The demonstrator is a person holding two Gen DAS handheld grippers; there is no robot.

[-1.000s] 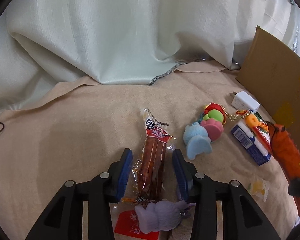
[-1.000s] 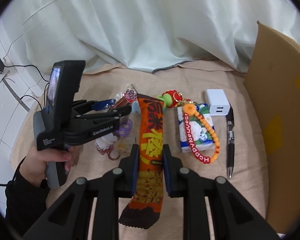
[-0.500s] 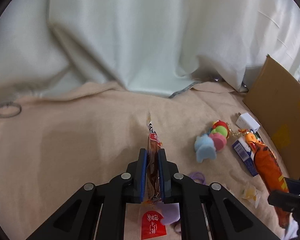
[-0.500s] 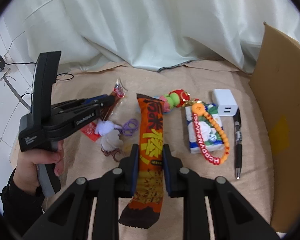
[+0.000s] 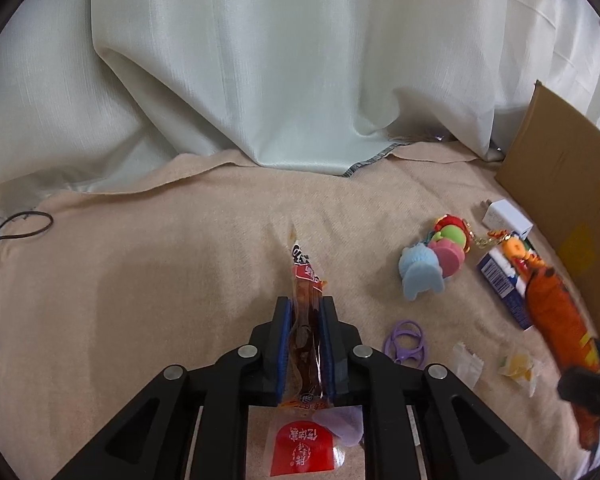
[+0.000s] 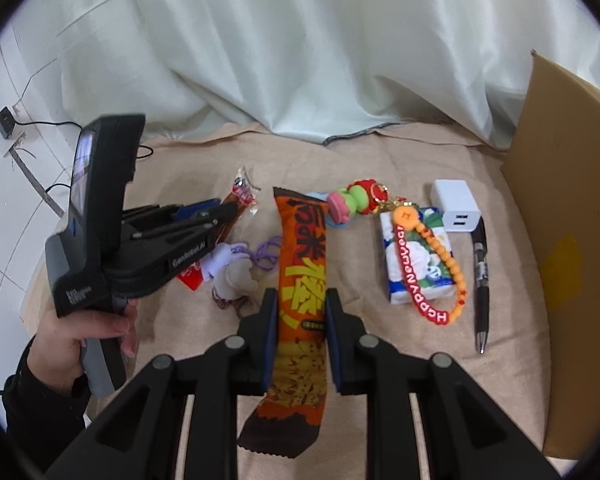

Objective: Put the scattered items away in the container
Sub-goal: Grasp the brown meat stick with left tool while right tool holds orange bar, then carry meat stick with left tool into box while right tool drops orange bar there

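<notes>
My left gripper (image 5: pixel 305 310) is shut on a clear sausage snack pack (image 5: pixel 305 292) and holds it above the beige cloth; it also shows in the right wrist view (image 6: pixel 242 192). My right gripper (image 6: pixel 301 304) is shut on a long orange snack bag (image 6: pixel 304 276), lifted off the cloth. The cardboard box (image 6: pixel 568 216) stands at the right (image 5: pixel 568 184). On the cloth lie a tissue pack (image 6: pixel 418 264) with a bead strap, a white charger (image 6: pixel 456 206), a black pen (image 6: pixel 481 280), a colourful keychain toy (image 5: pixel 436 256) and a purple ring clip (image 5: pixel 406 338).
A red sachet (image 5: pixel 302 448) and plush toys (image 6: pixel 230 268) lie under the left gripper. Small candy wrappers (image 5: pixel 518 366) lie at the front right. A pale curtain (image 5: pixel 300 60) hangs behind. A black cable (image 5: pixel 4 232) lies at the far left.
My left gripper closed on the sausage pack and lifted it off the cloth. My right gripper stayed shut on the orange bag and rose a little.
</notes>
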